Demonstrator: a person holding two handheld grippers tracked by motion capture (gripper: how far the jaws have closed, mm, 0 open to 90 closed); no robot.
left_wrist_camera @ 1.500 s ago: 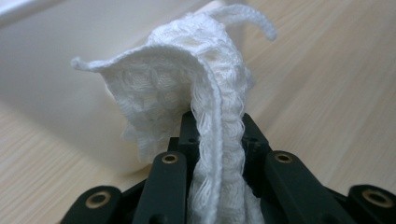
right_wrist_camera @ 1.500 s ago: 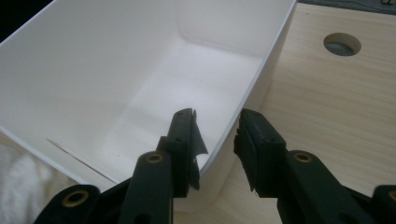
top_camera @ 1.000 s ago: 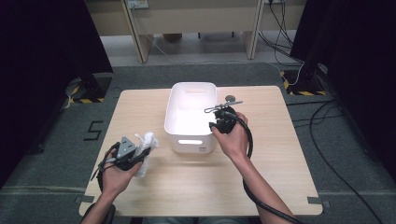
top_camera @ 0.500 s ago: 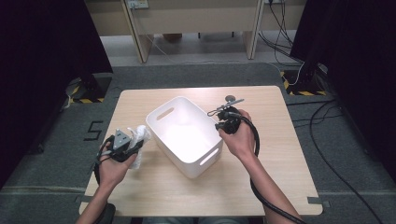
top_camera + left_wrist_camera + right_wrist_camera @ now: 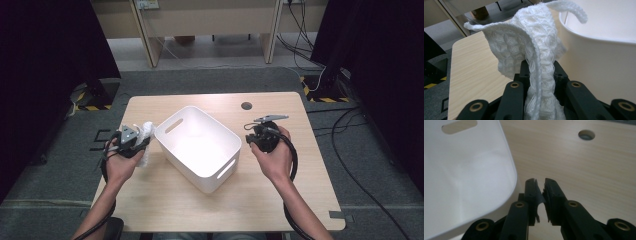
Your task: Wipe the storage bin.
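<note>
On the bench (image 5: 165, 200), seen from above, my left tongs (image 5: 131, 142) clamped a white cloth (image 5: 146, 135) just beside the white bin (image 5: 200, 147), whose long axis ran diagonally, handle slots at either end; my right tongs (image 5: 260, 137) hung just off its far side. Through the left gripper view, the cloth (image 5: 534, 57) stood up from the jaws beside the bin wall (image 5: 599, 62); lifting it over the rim seemed next. Through the right gripper view, the right tongs (image 5: 540, 192) had just been closing, nearly together, on nothing.

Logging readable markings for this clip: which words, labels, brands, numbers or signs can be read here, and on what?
None can be read. The white bin, the white cloth, the table and both grippers carry no legible print; the yellow-black floor stripes are pattern, not text.
</note>
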